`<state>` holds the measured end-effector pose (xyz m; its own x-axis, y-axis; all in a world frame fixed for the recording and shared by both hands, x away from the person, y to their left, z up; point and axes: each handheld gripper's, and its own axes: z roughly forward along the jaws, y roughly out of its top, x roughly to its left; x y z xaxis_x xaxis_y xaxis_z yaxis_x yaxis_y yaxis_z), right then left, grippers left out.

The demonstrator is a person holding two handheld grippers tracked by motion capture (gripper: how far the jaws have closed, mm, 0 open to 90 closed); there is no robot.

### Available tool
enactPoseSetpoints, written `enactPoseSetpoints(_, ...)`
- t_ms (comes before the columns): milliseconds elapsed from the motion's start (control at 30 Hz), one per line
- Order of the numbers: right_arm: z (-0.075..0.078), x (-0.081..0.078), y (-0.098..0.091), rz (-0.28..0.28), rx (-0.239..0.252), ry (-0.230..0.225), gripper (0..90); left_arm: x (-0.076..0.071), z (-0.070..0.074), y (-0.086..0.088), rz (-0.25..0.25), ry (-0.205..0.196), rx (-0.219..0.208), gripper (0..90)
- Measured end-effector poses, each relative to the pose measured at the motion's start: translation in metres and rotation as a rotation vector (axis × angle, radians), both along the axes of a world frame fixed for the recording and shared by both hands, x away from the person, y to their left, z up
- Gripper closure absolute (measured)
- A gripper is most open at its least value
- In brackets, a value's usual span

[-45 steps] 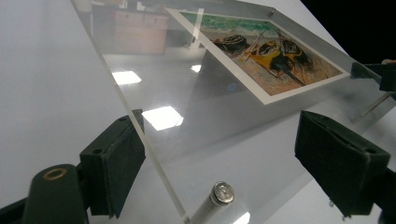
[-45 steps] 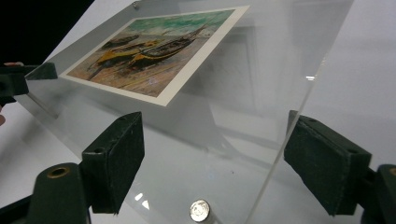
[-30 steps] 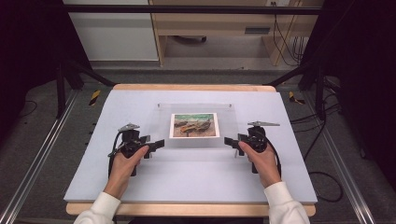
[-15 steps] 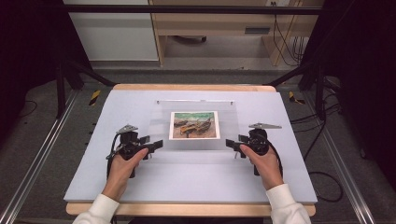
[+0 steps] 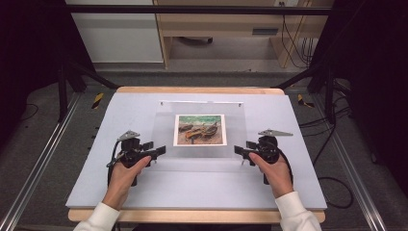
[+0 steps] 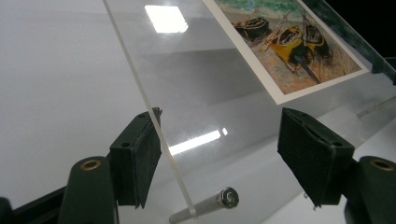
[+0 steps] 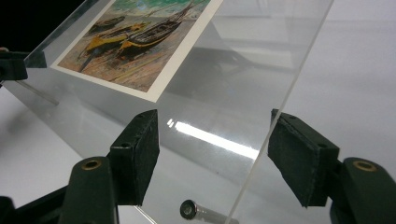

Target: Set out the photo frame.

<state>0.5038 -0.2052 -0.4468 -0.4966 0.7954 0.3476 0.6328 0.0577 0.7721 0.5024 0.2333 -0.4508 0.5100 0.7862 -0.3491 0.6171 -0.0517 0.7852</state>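
Note:
A clear acrylic sheet [image 5: 235, 134] with a print of beached boats [image 5: 200, 130] lies on the pale board [image 5: 192, 187]. My left gripper [image 5: 156, 151] is at its near left corner and my right gripper [image 5: 239, 151] at its near right corner. In the left gripper view the sheet [image 6: 210, 93] runs between the jaws, its edge beside the left pad [image 6: 140, 163], over a metal pin [image 6: 208, 205]. The right gripper view shows the sheet [image 7: 243, 70] and another pin [image 7: 196, 211] between the jaws. Both pairs of jaws have just been closing, but no pad visibly presses on anything.
Two small screws [image 5: 166, 103] hold the sheet's far edge. The board rests on a wooden table [image 5: 192, 90] flanked by metal rails. Yellow-and-black objects [image 5: 97, 99] lie on the floor at the far corners. A cabinet stands behind the table.
Both grippers' jaws have narrowed a little around the sheet's near corners. The hands and the sheet have stayed where they were.

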Motion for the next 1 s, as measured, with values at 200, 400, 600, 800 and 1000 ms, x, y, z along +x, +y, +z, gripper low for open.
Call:
enactPoseSetpoints(200,0.0,-0.003,0.0,-0.001,-0.002,-0.012,36.2,-0.003,0.0,0.001,-0.001,-0.009,0.007,30.9)
enactPoseSetpoints(400,0.001,-0.006,0.0,-0.004,-0.006,-0.015,37.3,-0.005,0.001,0.0,-0.002,-0.017,0.016,31.4)
enactPoseSetpoints(600,0.002,-0.009,0.0,-0.001,-0.021,-0.029,38.5,-0.009,0.002,0.0,-0.005,-0.026,0.034,31.8)
enactPoseSetpoints(800,0.003,-0.013,0.0,-0.006,-0.026,-0.035,39.9,-0.013,0.003,0.0,-0.009,-0.036,0.042,33.2)
enactPoseSetpoints(1000,0.004,-0.017,-0.001,0.001,-0.043,-0.057,42.1,-0.017,0.004,0.0,-0.011,-0.047,0.057,34.7)
